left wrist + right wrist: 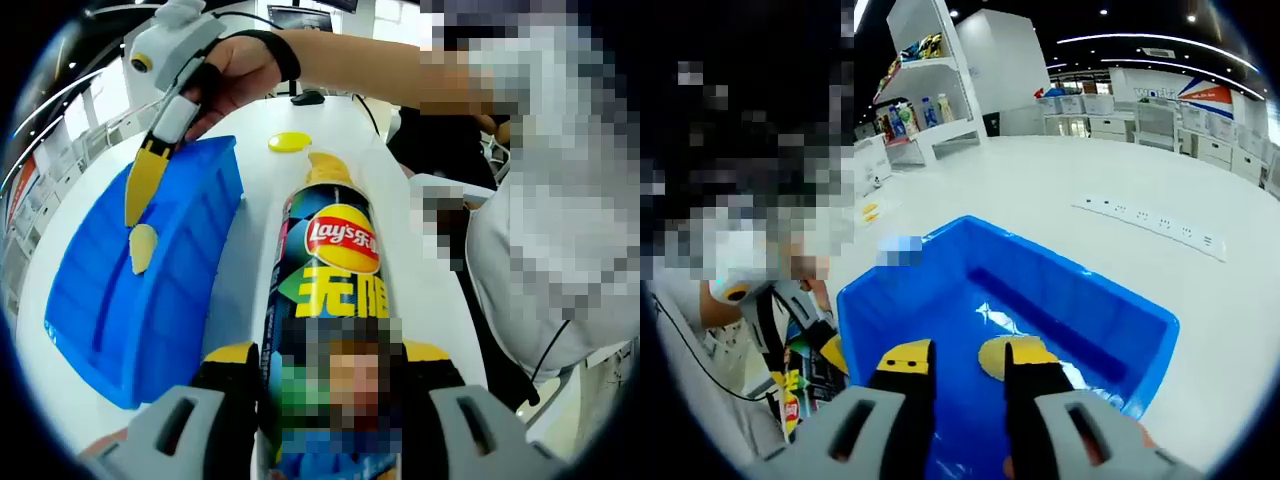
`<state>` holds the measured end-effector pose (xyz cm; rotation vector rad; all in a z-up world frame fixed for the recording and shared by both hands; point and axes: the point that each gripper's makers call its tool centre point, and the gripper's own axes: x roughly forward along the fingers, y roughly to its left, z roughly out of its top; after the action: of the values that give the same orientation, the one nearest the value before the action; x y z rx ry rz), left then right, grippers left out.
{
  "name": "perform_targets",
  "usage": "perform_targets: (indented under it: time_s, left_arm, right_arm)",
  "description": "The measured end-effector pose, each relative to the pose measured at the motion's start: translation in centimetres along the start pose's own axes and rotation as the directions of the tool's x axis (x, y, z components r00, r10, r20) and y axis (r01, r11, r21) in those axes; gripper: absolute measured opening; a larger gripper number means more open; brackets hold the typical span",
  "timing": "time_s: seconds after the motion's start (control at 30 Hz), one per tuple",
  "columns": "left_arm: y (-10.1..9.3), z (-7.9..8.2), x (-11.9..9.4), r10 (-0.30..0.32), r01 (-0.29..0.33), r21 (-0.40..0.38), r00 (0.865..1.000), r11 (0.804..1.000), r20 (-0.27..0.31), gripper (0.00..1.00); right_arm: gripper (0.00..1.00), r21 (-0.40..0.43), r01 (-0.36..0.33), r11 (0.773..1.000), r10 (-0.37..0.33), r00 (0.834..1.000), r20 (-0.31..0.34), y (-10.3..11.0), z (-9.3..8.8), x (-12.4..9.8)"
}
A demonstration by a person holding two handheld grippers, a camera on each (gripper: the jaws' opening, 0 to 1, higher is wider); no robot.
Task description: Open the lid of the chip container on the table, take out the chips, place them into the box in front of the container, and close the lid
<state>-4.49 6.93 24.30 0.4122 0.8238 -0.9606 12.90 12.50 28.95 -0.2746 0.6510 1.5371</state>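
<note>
Left gripper view: left gripper [330, 365] is clamped on the chip container [330, 300], which lies between its jaws with the lid off and chips [328, 168] showing at the mouth. Yellow lid [289, 142] rests on the white table [420, 280] beyond. Blue box [150, 270] sits just left of the container, one chip [143, 248] inside. Right gripper view: right gripper [968, 372] hovers over the box, jaws slightly apart, holding nothing; the chip lies just ahead of its tips
</note>
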Motion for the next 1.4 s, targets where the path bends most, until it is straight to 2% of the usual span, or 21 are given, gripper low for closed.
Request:
perform_targets:
  time_s: [0.17,0.27,0.43,0.57,0.6,0.63,0.7,0.73,0.77,0.93,1.03,1.17,1.23,1.33,1.4]
  left_arm:
    - [-0.5,0.2,0.2,0.008,-0.008,0.011,1.0,1.0,-0.017,0.56]
    - [-0.7,0.3,0.3,0.008,-0.008,0.011,1.0,1.0,-0.024,0.56]
    - [-0.5,0.2,0.3,0.003,-0.003,0.002,1.0,1.0,-0.015,0.56]
    - [-0.7,0.3,0.3,0.006,-0.006,0.003,1.0,1.0,-0.013,0.56]
    - [-0.7,0.3,0.3,0.006,-0.006,0.003,1.0,1.0,-0.012,0.56]
    - [-0.9,0.4,0.4,0.007,-0.007,0.004,1.0,1.0,-0.012,0.56]
    - [-0.9,0.5,0.5,0.007,-0.007,0.004,1.0,1.0,-0.013,0.56]
    - [-0.9,0.5,0.5,0.006,-0.006,0.004,1.0,1.0,-0.015,0.56]
    - [-0.9,0.5,0.5,0.006,-0.006,0.003,1.0,1.0,-0.016,0.56]
    - [-0.2,-0.1,0.2,0.006,-0.006,0.002,1.0,1.0,-0.029,0.56]
    - [-0.2,-0.2,0.2,0.009,-0.009,0.004,0.999,1.0,-0.036,0.56]
    - [-0.2,-0.2,0.2,0.012,-0.012,0.007,0.999,1.0,-0.046,0.56]
    - [-0.2,-0.3,0.2,0.015,-0.015,0.014,0.998,1.0,-0.055,0.56]
    - [-0.3,-0.3,0.3,0.02,-0.019,0.017,0.998,1.0,-0.062,0.56]
    - [-0.4,-0.3,0.4,0.024,-0.023,0.021,0.997,1.0,-0.072,0.56]
  right_arm:
    - [0.29,-0.032,-0.014,0.999,0.015,0.999,0.031,1.3,0.2,-1.0]
    - [0.34,-0.097,-0.028,0.995,0.036,0.996,0.08,1.8,0.8,-1.7]
    - [0.34,-0.104,-0.028,0.994,0.037,0.995,0.092,1.6,0.7,-3.1]
    - [0.34,-0.128,-0.052,0.99,0.072,0.986,0.15,2.0,0.8,-5.4]
    - [0.34,-0.14,-0.059,0.988,0.082,0.982,0.169,2.1,0.9,-6.0]
    - [0.32,-0.184,-0.066,0.981,0.106,0.971,0.215,2.5,1.3,-6.8]
    - [0.3,-0.231,-0.07,0.97,0.132,0.956,0.264,2.8,1.4,-8.1]
    - [0.3,-0.231,-0.077,0.97,0.137,0.956,0.259,2.9,1.0,-8.5]
    - [0.3,-0.243,-0.084,0.966,0.152,0.95,0.274,3.2,1.0,-9.0]
    - [0.3,-0.344,-0.156,0.926,0.282,0.891,0.355,6.2,0.7,-12.5]
    - [0.3,-0.374,-0.147,0.916,0.293,0.881,0.372,6.8,0.1,-13.9]
    - [0.3,-0.401,-0.151,0.903,0.318,0.864,0.391,5.7,-1.0,-16.3]
    - [0.3,-0.41,-0.163,0.897,0.332,0.862,0.383,5.6,-2.1,-17.3]
    - [0.3,-0.417,-0.186,0.89,0.36,0.846,0.392,5.9,-3.5,-18.8]
    - [0.3,-0.42,-0.177,0.89,0.356,0.846,0.397,5.7,-4.6,-19.6]
